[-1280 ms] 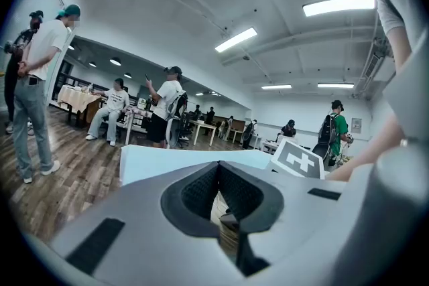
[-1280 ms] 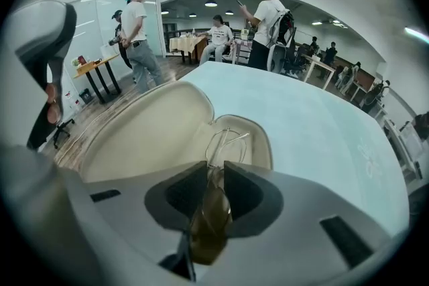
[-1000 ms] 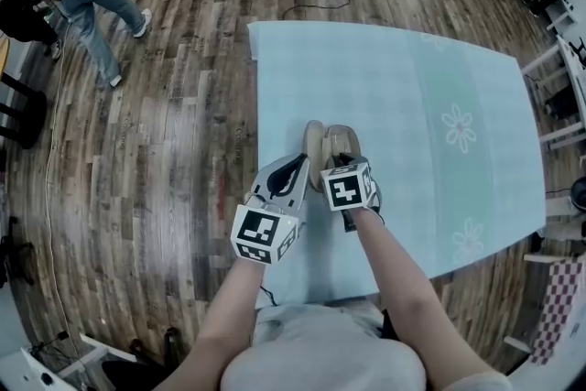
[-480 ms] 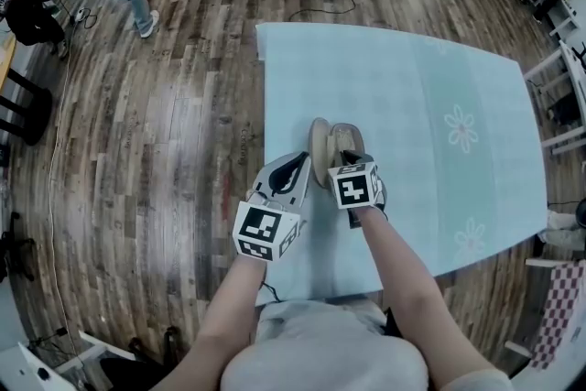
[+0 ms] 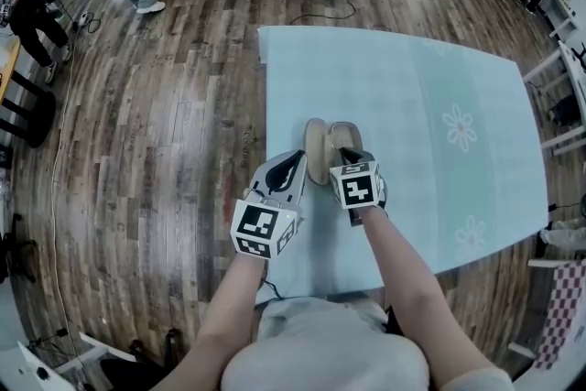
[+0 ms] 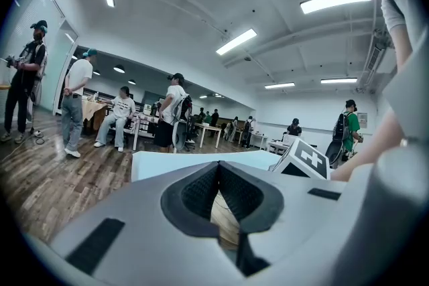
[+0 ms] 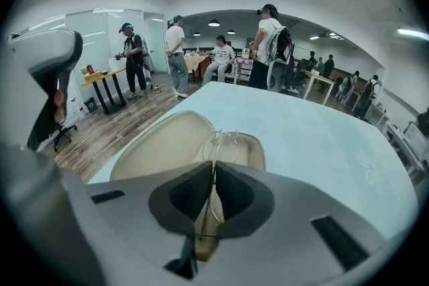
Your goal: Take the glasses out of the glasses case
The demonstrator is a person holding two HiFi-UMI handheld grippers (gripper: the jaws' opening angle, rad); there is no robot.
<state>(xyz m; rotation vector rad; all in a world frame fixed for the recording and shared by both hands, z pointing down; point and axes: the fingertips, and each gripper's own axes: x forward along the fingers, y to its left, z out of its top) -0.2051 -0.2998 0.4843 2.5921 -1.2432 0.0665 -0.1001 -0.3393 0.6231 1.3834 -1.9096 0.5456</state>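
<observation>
Holding steady near the left edge of the counter point(image 5: 412, 96), we've barely moved over the last second. The left gripper point(image 6: 218, 171) keeps its jaws pinched shut on the beige wall of the open glasses case point(image 7: 157, 147), and the right gripper point(image 7: 214, 174) has its jaws closed on the thin wire frame of the glasses point(image 7: 226, 138). That frame shows over the case's tray but isn't clear of it, so we judge both grips are set and the lift-out is only beginning.
</observation>
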